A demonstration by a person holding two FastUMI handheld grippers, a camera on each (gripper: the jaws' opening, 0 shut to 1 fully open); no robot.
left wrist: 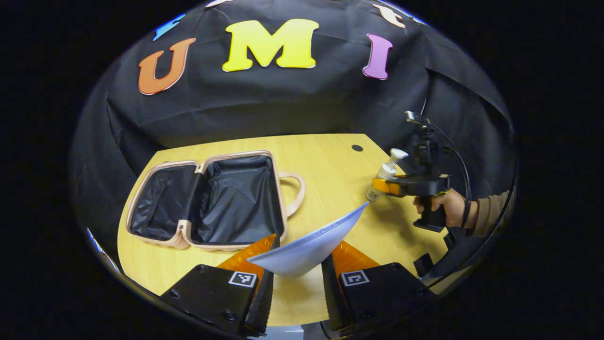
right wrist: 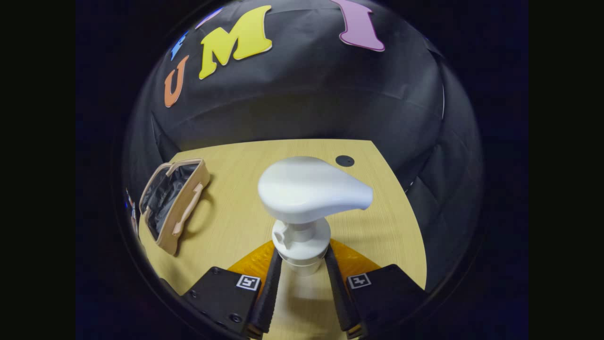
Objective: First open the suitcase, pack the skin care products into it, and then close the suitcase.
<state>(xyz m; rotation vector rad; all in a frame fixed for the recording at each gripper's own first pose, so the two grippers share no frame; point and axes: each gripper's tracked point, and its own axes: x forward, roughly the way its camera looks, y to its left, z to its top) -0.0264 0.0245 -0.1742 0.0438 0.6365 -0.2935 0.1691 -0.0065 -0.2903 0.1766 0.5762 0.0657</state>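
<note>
The suitcase (left wrist: 214,200) is beige with black lining. At three o'clock, the pump bottle (right wrist: 306,198) is white. The table (left wrist: 330,156) is pale wood-grain.

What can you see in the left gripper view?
The left gripper holds a pale flat packet above a wooden table. An open suitcase lies ahead, and the right gripper holds a pump bottle.

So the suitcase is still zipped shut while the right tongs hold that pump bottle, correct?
Not quite: the suitcase lies open on the table, its dark lining showing in the left gripper view. The right tongs do hold the pump bottle.
</note>
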